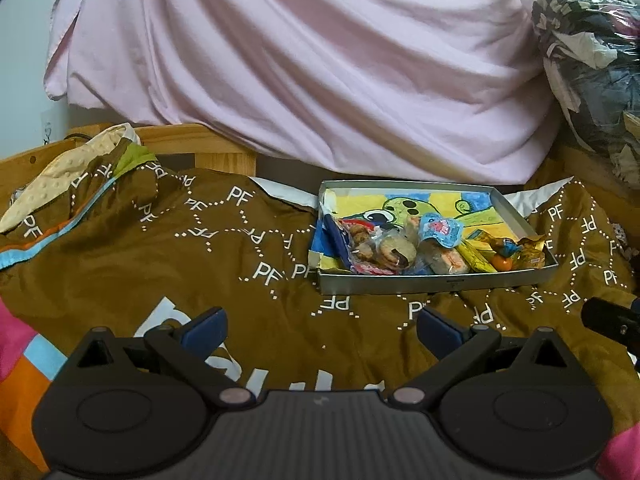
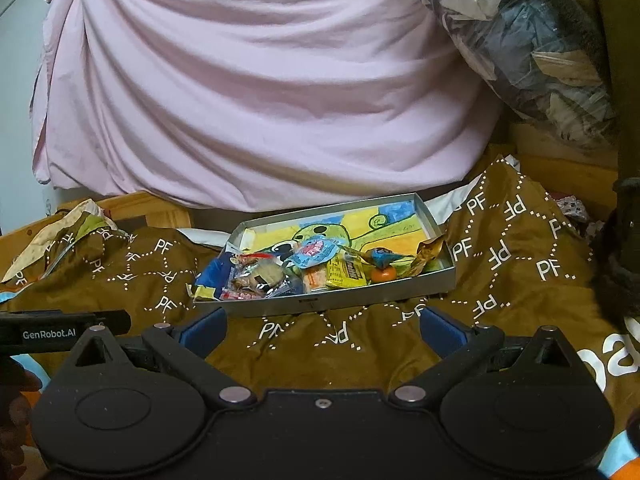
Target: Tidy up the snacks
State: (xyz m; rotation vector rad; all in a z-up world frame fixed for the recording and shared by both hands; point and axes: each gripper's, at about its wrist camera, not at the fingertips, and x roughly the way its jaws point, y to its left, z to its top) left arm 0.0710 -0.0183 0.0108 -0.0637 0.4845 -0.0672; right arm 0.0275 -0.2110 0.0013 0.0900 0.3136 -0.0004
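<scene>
Shallow grey tray [image 1: 436, 280] sits on brown cloth printed "PF" [image 1: 160, 256], pink sheet [image 1: 300, 60] bunched behind. Snacks piled along the tray's near edge: clear bag of cookies [image 1: 384, 250], blue-lidded cup [image 1: 438, 230], yellow packet [image 1: 478, 258], small orange piece [image 1: 503, 263], possibly a candy, too small to tell. Left gripper [image 1: 322, 326] jaws spread wide, nothing between them, low over the cloth, short of the tray. Right gripper [image 2: 322, 328] likewise wide apart and empty, near the tray's front wall [image 2: 320, 302].
</scene>
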